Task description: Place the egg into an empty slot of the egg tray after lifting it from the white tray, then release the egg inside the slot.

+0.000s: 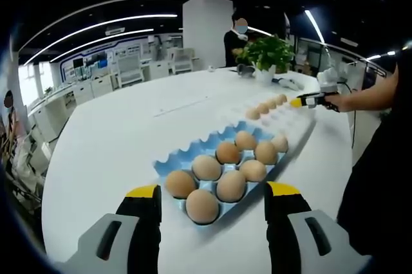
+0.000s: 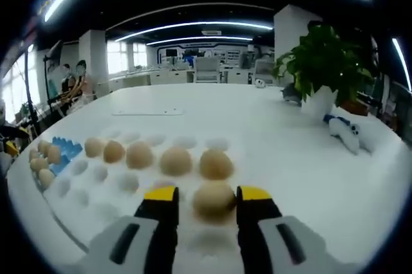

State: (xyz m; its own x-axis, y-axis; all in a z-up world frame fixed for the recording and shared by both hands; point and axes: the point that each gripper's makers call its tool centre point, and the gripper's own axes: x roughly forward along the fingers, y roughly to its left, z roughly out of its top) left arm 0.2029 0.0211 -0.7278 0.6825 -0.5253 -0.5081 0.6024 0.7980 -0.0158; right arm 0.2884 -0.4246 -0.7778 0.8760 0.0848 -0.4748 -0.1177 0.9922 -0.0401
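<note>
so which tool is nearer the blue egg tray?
Left. The left tool hangs right over the blue egg tray's near end; the right tool straddles an egg on the white tray, farther off.

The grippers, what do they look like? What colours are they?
Each gripper, left and right, has two chunky black jaws with yellow tips, rising from grey housings with dark oval slots. In the left gripper view, the person wears dark clothing.
</note>
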